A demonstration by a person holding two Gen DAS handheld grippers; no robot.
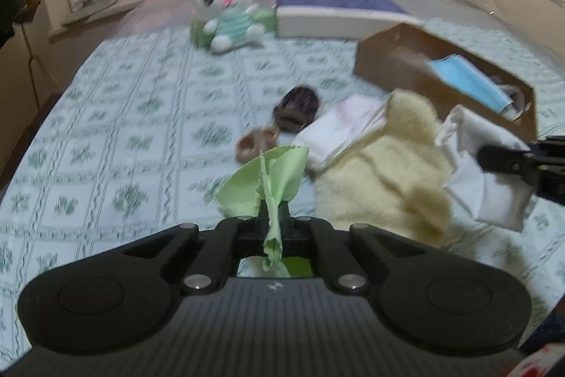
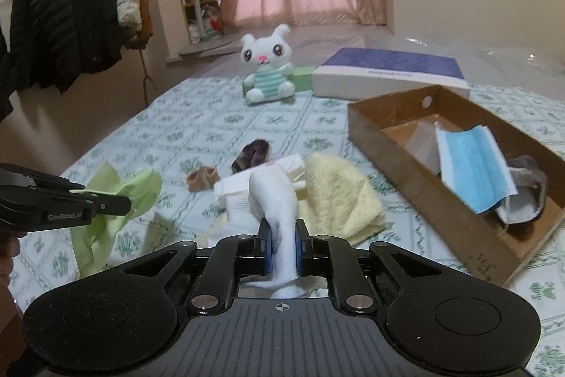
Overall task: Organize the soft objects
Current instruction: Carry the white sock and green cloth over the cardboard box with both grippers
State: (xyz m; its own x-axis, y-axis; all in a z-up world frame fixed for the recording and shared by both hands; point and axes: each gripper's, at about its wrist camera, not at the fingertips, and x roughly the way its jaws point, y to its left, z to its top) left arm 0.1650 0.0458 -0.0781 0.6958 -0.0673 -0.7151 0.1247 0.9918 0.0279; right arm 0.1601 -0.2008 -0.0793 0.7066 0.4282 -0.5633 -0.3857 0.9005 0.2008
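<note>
My left gripper (image 1: 272, 218) is shut on a light green cloth (image 1: 268, 175), which hangs lifted off the bed; the same left gripper (image 2: 123, 200) and green cloth (image 2: 120, 196) show at the left of the right wrist view. My right gripper (image 2: 282, 228) is shut on a white sock (image 2: 273, 200), raised over a yellow towel (image 2: 339, 196). In the left wrist view the right gripper (image 1: 494, 158) holds the white sock (image 1: 491, 172) beside the yellow towel (image 1: 385, 179). Folded white tissues (image 1: 339, 129) lie by the towel. A cardboard box (image 2: 395, 161) at right holds a blue face mask (image 2: 473, 168).
A brown scrunchie (image 2: 201, 179) and a dark furry item (image 2: 252, 154) lie on the green-patterned sheet (image 2: 197, 129). A white plush bunny (image 2: 268, 66) and a purple-topped box (image 2: 392, 73) sit at the far end. Coats (image 2: 67, 16) hang on a rack at left.
</note>
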